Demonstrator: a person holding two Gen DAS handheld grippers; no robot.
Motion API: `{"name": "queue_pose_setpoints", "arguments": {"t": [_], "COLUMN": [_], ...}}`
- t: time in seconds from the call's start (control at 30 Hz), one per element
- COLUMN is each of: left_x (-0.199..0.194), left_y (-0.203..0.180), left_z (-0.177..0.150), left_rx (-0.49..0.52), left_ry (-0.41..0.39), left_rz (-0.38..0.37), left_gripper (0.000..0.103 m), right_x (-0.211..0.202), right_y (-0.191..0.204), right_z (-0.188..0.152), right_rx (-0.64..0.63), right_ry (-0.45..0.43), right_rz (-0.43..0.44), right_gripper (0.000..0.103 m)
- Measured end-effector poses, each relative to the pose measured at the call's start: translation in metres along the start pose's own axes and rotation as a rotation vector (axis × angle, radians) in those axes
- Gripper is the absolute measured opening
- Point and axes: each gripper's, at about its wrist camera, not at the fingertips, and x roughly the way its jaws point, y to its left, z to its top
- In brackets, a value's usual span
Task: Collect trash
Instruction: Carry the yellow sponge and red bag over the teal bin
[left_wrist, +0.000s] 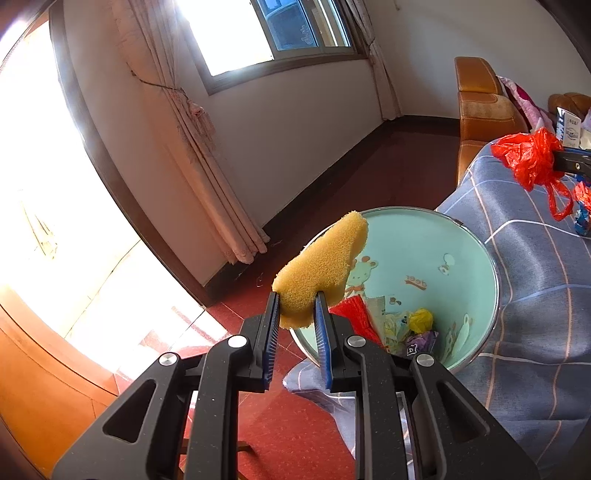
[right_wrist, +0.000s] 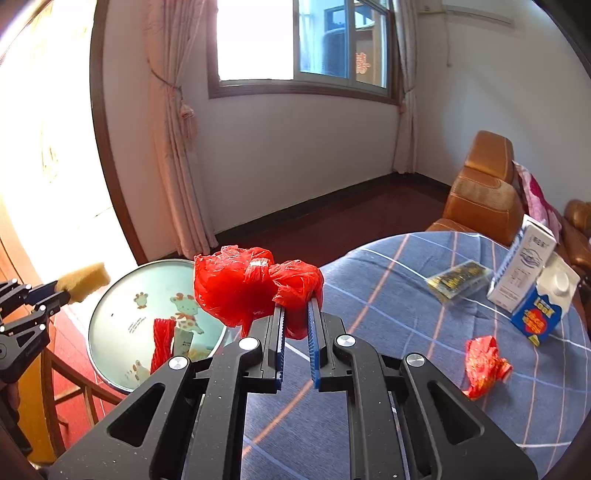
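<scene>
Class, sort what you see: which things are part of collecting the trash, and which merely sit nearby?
Part of the job: yellow sponge in left gripper; red plastic bag in right gripper; bin; red wrapper.

Merely nearby: armchair, curtain, window.

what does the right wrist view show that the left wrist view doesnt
Only the right wrist view shows the crumpled red wrapper, the clear packet and the whole milk carton on the table. Only the left wrist view shows the yellow wad deep in the bin. Both show the teal bin, the sponge in the left gripper, the red bag in the right gripper, and the checked tablecloth.
</scene>
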Motion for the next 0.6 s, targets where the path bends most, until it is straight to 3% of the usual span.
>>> {"name": "queue_pose_setpoints", "arguments": {"t": [0.6], "left_x": [0.005], "left_y": [0.001], "left_z": [-0.002], "left_rx": [0.009], "left_ry": [0.003], "left_rz": [0.043], "left_gripper": [0.019], "right_x": [0.027], "right_y": [0.036], "right_z": [0.003], "right_rx": [-0.116], "right_ry": [0.016], "right_rz": [0.032], "right_gripper": [0.012]}}
